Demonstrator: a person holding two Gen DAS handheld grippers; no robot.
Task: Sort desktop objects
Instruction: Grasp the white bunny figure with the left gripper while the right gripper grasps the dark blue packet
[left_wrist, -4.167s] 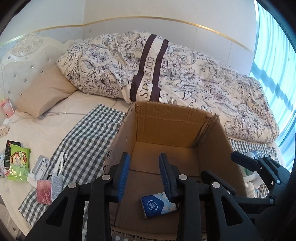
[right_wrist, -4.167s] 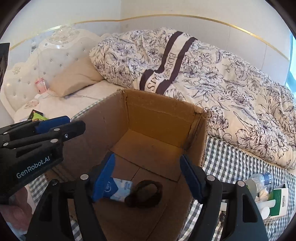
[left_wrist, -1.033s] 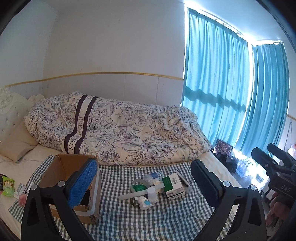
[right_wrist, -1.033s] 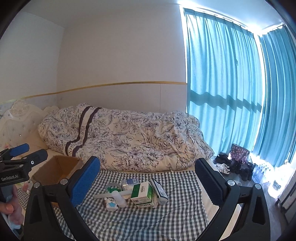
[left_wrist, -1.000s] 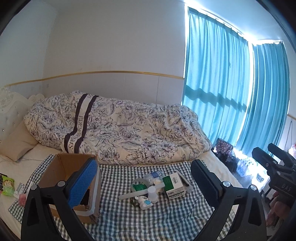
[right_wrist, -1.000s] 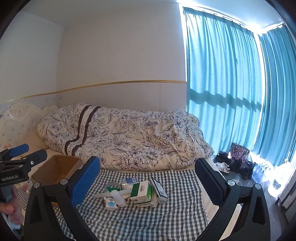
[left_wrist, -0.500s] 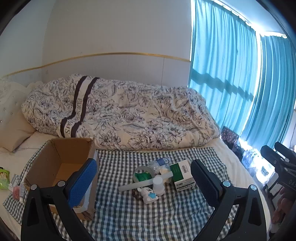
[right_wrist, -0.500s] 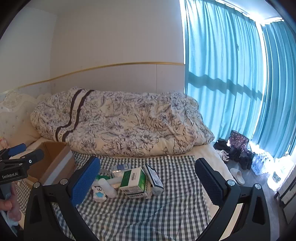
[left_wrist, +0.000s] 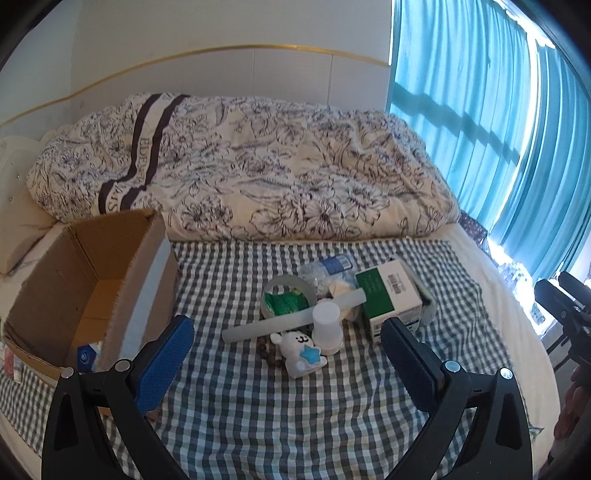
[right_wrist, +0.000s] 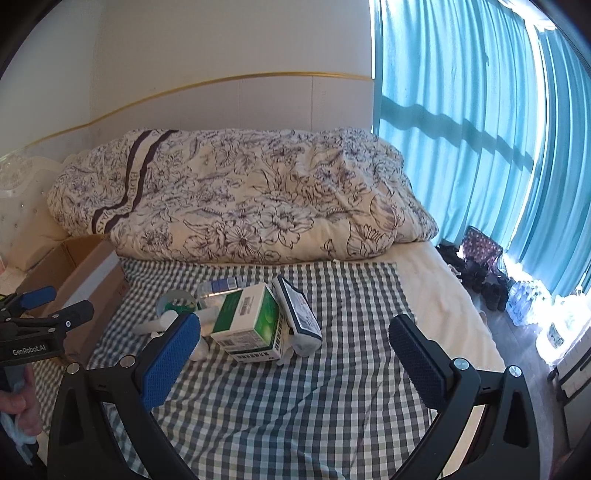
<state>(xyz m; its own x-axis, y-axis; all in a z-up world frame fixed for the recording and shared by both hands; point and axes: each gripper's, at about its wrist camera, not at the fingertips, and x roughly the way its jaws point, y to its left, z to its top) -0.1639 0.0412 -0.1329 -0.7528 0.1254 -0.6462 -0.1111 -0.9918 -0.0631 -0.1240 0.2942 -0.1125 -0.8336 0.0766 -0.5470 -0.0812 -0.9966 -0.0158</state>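
Between picks: both tongs empty, facing the pile on the bed.

The left tongs (left_wrist: 288, 354) and right tongs (right_wrist: 295, 343) are spread wide, gripping nothing. The cardboard box (left_wrist: 92, 280) stands open at the left of the checked cloth (left_wrist: 280, 406), with 1 blue packet (left_wrist: 86, 356) visible inside. The clutter sits mid-cloth: green carton (left_wrist: 388, 299), tape roll (left_wrist: 286, 295), white tube (left_wrist: 295, 321), bear toy (left_wrist: 301, 352). Next, probably, a descent onto 1 outlying item; the bear toy lies nearest, with bare cloth in front. The items touch, so neighbours may shift.
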